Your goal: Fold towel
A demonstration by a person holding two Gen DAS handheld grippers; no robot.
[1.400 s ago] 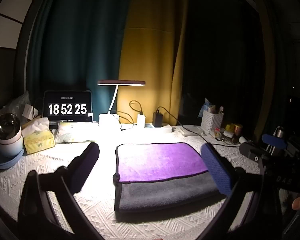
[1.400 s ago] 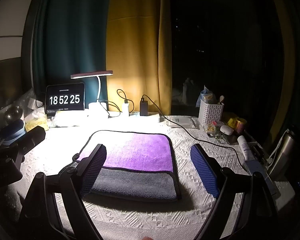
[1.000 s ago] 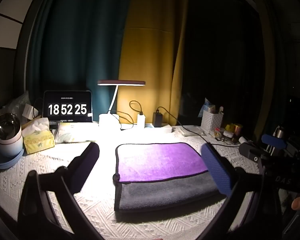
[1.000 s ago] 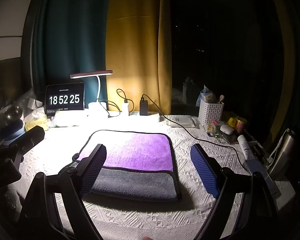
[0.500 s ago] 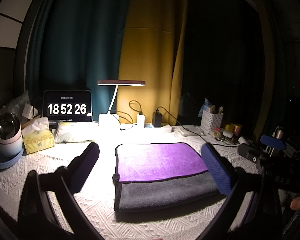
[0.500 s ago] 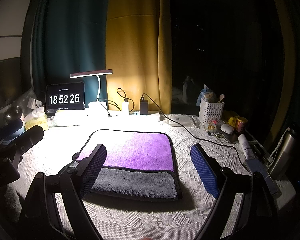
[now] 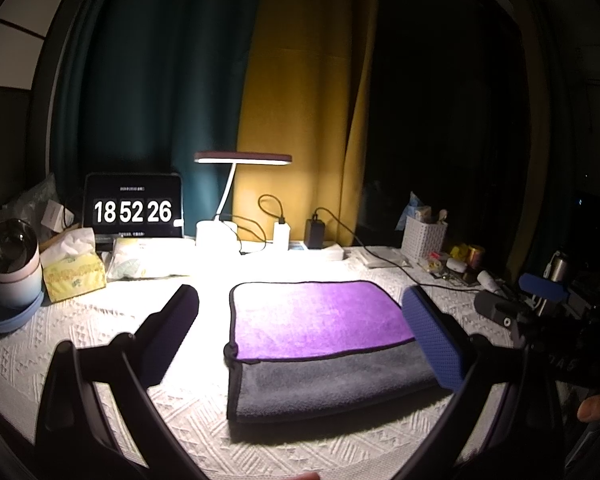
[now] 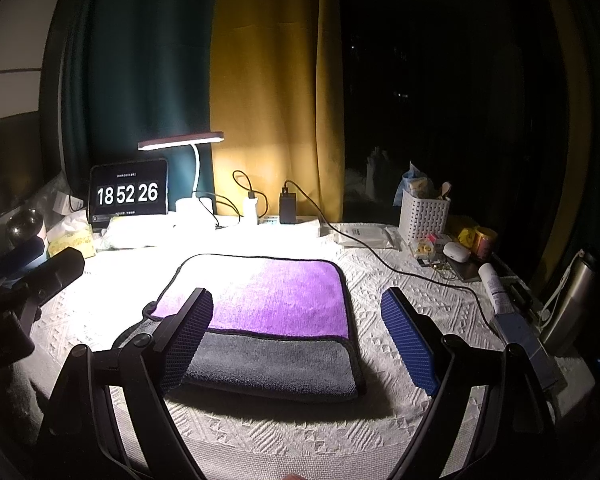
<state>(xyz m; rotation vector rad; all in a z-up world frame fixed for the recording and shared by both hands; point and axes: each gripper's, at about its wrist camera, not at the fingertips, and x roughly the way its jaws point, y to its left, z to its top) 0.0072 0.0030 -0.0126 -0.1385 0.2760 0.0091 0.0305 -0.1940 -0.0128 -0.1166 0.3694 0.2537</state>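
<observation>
A towel lies folded on the white textured tablecloth, purple side on top with a grey layer showing along its near edge; it also shows in the right wrist view. My left gripper is open and empty, held above the towel's near side, its fingers either side of it. My right gripper is open and empty too, left finger over the towel's near-left part, right finger over bare cloth. The right gripper shows at the right edge of the left wrist view.
Along the back stand a clock display, a lit desk lamp, chargers with cables, and a white basket. A tissue pack and cup sit left. Bottles and small items crowd the right.
The clock has gone from 18 52 25 to 18 52 26. Both grippers and the towel have stayed almost still.
</observation>
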